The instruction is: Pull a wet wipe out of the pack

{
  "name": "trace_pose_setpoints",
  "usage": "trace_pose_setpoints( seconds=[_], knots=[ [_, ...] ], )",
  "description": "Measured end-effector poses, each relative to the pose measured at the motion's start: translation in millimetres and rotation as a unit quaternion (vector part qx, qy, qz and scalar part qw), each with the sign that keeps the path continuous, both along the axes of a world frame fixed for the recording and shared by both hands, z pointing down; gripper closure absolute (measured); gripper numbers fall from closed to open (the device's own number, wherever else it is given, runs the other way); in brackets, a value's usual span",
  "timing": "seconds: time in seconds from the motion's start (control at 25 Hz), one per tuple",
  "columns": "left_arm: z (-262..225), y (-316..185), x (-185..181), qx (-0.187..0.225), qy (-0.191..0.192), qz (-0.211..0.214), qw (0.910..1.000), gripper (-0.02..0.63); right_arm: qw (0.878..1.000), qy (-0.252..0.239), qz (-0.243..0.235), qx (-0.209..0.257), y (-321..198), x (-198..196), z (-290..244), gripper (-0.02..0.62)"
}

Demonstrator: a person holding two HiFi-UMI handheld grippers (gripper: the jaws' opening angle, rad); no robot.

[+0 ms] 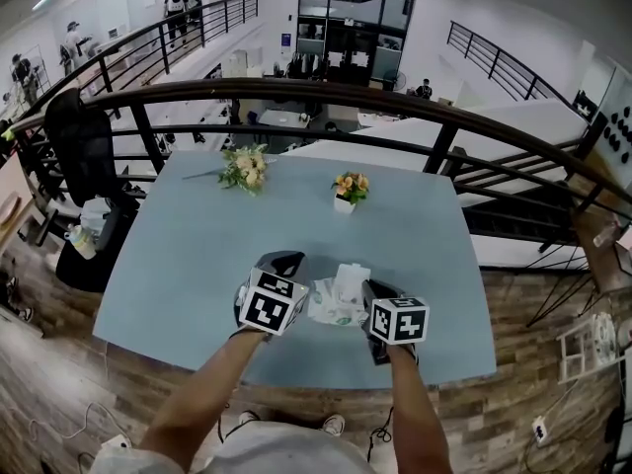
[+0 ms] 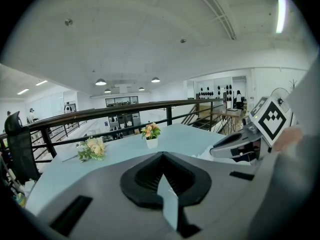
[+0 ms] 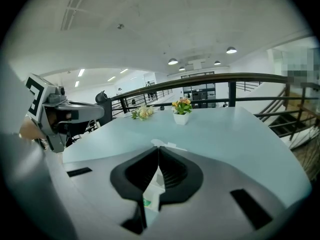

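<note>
one tool (image 3: 158,154) shut, perhaps on pack (image 1: 331,309)

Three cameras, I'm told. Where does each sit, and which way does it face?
Head view: on the person's head, looking steeply down at the table; both forearms, left gripper and right gripper show.
Left gripper view: on the left gripper, looking along its shut jaws, which pinch a pale strip; right gripper shows at right.
Right gripper view: likewise, jaws pinching a white sheet; left gripper at left.
Shared: all three see the flower pot.
</note>
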State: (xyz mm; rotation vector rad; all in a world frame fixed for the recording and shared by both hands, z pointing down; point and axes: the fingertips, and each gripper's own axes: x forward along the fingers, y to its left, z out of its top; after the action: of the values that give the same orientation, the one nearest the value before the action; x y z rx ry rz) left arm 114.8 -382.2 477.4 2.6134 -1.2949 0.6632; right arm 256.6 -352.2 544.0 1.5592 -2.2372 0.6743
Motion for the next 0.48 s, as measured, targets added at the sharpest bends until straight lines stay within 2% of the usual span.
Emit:
trace_pose_setpoints(
  seconds=[0.16, 0.48],
  knots=[
    [3, 0, 1, 0.002, 0.001, 0.003, 1.0000, 0.614, 1.000, -0.012, 0.006, 0.011, 1, 1, -9, 0.583],
    [0, 5, 1, 0.005, 0.003, 0.003, 1.0000, 0.614, 1.000, -0.005, 0.004, 0.021, 4, 2, -17, 0.583]
  ],
)
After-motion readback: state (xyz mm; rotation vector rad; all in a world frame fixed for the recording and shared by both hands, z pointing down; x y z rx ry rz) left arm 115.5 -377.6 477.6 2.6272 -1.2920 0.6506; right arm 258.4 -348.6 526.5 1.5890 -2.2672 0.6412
